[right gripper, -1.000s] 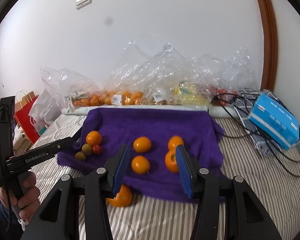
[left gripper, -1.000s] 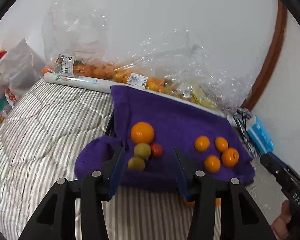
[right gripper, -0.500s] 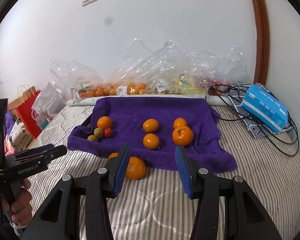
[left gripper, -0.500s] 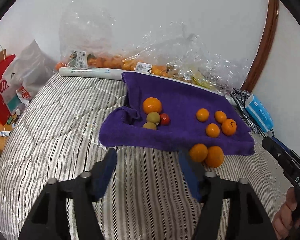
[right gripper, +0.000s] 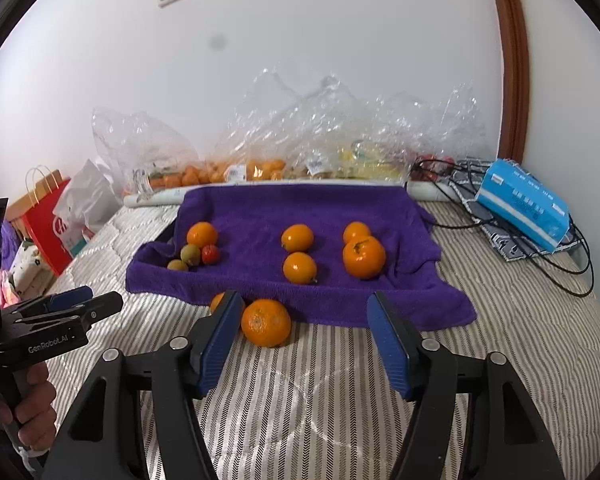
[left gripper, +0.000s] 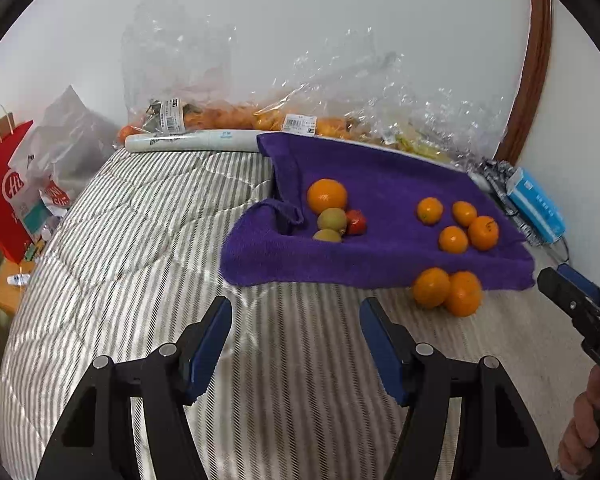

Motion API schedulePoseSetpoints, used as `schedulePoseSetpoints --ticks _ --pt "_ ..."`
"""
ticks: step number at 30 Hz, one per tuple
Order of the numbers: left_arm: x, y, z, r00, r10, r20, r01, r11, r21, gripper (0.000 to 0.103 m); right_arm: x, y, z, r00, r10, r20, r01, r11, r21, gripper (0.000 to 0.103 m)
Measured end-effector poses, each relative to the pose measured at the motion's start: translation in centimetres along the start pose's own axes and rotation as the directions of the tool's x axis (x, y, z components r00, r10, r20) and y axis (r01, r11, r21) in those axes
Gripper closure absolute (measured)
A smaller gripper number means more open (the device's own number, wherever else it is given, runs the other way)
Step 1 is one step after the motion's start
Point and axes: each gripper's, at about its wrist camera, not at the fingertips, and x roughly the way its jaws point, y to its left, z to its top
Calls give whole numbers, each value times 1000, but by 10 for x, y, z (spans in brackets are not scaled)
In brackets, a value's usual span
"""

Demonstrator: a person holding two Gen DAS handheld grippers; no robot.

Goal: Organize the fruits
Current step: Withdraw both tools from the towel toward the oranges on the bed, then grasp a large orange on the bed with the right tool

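A purple towel point(left gripper: 384, 184) point(right gripper: 300, 204) lies on the striped bed. On its left side sit an orange point(left gripper: 327, 196) point(right gripper: 202, 235), two greenish fruits point(left gripper: 331, 219) point(right gripper: 190, 254) and a small red fruit point(left gripper: 356, 222) point(right gripper: 211, 254). Several oranges point(left gripper: 453, 239) point(right gripper: 363, 256) lie on its right side. Two oranges point(left gripper: 431, 287) point(right gripper: 265, 322) rest on the bedding at the towel's front edge. My left gripper point(left gripper: 296, 340) is open and empty, back from the towel. My right gripper point(right gripper: 304, 334) is open and empty, just short of the front oranges.
Clear plastic bags of fruit point(left gripper: 236, 116) point(right gripper: 260, 168) and a white roll point(left gripper: 192, 140) line the wall. A blue box point(left gripper: 536, 204) point(right gripper: 522, 204) and black cables point(right gripper: 560, 256) lie at the right. A red paper bag point(left gripper: 4, 196) point(right gripper: 48, 228) stands left of the bed.
Both grippers have pulled back from the towel, still open and empty. The two oranges on the bedding have come into full view. The fruit has not moved.
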Motion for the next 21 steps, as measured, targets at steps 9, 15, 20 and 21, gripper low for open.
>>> schedulePoseSetpoints --ticks 9,15,20,21 --pt "27 26 2 999 -37 -15 36 998 -54 39 44 12 -7 994 26 -109 -29 999 -26 36" --pt "25 26 -1 997 -76 1 76 994 -74 39 69 26 -12 986 -2 -166 -14 995 -99 50" --pt "26 22 -4 998 -58 12 59 996 -61 39 74 30 -13 986 -5 -166 -17 991 -133 52" --pt "27 22 -5 998 -62 6 62 996 -67 39 75 32 -14 987 -12 -161 -12 990 -143 52"
